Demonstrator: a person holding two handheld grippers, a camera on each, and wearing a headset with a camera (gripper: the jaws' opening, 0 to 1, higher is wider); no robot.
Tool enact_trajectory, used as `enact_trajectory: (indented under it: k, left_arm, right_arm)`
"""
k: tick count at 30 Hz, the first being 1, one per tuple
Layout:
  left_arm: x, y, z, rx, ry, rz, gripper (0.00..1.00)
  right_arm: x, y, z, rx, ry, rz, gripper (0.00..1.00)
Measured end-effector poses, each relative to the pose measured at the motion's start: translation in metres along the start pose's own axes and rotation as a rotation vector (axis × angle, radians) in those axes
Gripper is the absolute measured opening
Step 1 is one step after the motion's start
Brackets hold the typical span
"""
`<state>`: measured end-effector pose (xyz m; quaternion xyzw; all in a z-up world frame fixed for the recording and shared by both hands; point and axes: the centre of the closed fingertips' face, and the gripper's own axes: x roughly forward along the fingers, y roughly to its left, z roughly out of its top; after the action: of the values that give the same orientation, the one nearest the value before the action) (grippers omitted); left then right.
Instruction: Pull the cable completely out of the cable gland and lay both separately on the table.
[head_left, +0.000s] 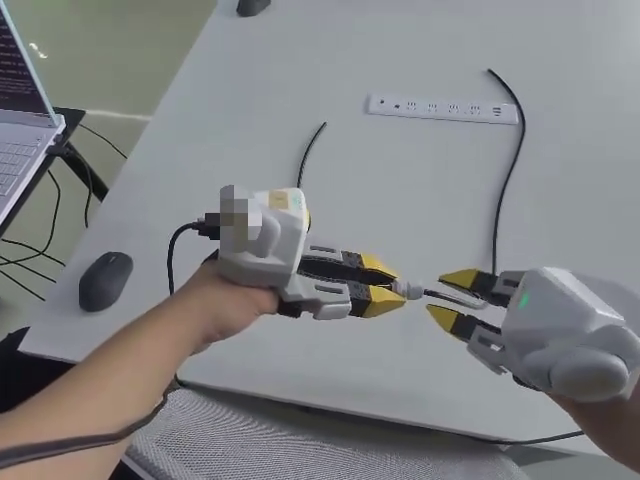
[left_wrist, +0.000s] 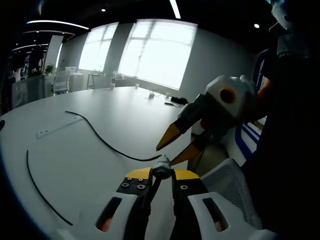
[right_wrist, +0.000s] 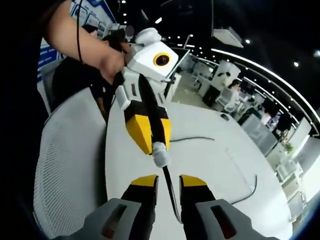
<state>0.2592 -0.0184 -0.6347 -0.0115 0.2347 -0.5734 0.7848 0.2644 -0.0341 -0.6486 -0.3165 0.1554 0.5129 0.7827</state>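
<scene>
My left gripper is held above the table's near edge and is shut on a small grey cable gland. The thin black cable leaves the gland to the right and runs away across the table. My right gripper faces the left one, open, with the cable passing between its yellow fingertips without being pinched. In the left gripper view the gland sits between my left gripper's tips. In the right gripper view the cable runs between my right gripper's parted tips, below the gland.
A white power strip lies at the far side of the white table. A second short black cable lies mid-table. A mouse sits at the left edge, a laptop beyond it. A mesh chair is below.
</scene>
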Motion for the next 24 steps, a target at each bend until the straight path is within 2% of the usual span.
enact_trajectory:
  k: [7, 17, 24]
  left_arm:
    - [-0.0001, 0.0025, -0.0009, -0.009, -0.001, -0.002, 0.15]
    - [0.0014, 0.0036, -0.0040, -0.010, 0.006, -0.001, 0.15]
    - [0.0018, 0.0032, -0.0047, 0.000, 0.007, 0.004, 0.15]
  right_arm:
    - [0.0036, 0.0016, 0.0022, -0.057, 0.010, -0.006, 0.06]
    - [0.0070, 0.0046, 0.0025, -0.092, 0.021, -0.007, 0.01]
    - [0.0057, 0.0049, 0.0016, -0.090, 0.023, -0.023, 0.00]
